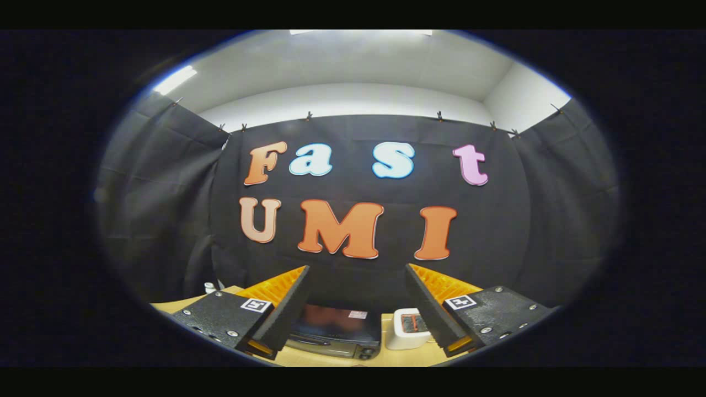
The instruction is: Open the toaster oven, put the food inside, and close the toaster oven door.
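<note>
A dark toaster oven (337, 331) stands on the wooden table (397, 357), seen low between my two fingers and well beyond them. Its glass door looks shut, with a handle along the lower front. My gripper (357, 271) is held high above the table, open wide, with nothing between its fingers. I cannot make out the food from here.
A white pop-up toaster (406, 328) stands just right of the oven, close to my right finger. A small white object (210, 287) sits at the table's far left corner. Black cloth walls close the booth behind and on both sides.
</note>
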Motion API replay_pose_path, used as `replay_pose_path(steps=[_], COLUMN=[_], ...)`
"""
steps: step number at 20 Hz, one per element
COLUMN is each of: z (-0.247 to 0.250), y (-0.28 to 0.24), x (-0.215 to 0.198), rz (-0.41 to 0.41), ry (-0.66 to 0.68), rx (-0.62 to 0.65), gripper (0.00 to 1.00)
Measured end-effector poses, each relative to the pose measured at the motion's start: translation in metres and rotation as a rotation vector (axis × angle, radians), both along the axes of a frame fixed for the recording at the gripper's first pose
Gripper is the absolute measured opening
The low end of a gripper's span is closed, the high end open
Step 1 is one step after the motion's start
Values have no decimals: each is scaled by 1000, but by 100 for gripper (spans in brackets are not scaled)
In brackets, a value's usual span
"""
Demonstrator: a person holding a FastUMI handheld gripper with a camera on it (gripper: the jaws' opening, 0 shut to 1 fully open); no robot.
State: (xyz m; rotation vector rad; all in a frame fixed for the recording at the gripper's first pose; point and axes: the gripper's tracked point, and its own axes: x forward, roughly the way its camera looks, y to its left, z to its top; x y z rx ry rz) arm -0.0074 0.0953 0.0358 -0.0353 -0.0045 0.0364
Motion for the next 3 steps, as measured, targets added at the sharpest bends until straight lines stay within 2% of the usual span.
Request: replay_pose_path(steps=[3], z=[15], y=[0], x=[-4], rz=[-2], ry=[-40], rx=[-29], gripper=[99])
